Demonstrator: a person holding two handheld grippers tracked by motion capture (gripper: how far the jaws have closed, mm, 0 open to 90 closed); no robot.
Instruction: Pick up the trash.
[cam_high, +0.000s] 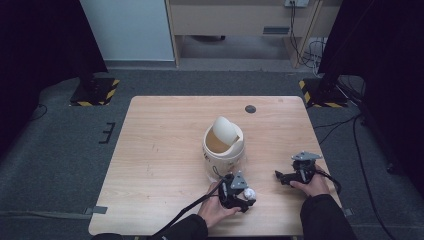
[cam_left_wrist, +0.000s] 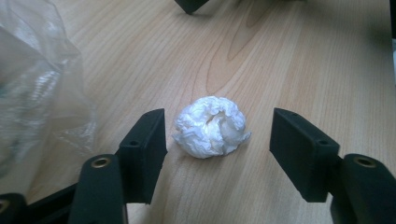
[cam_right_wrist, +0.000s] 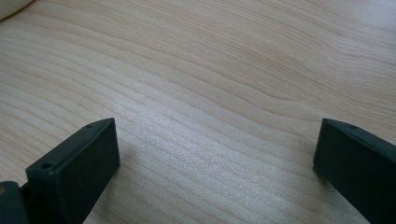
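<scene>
Paper, crumpled into a white ball (cam_left_wrist: 211, 133), lay on the wooden table (cam_left_wrist: 299, 65) between the left gripper (cam_left_wrist: 218, 149)'s wide-open jaws — nearer the left-hand one, touching neither. Closing well probably meant centring first, then squeezing gently so the wad didn't skid. The right gripper (cam_right_wrist: 215, 163) hovered over bare wood, spread wide and holding nothing — the swing-lid bin (cam_high: 223, 147) stood beyond.

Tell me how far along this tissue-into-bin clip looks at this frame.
Early. Done: the left gripper is open and placed around the crumpled tissue ball, which lies on the table between its jaws, ungripped. In hand: nothing is held; the right gripper is open over bare wood. Left, presumably: closing on the tissue, lifting it and dropping it into the cream swing-lid bin.
</scene>
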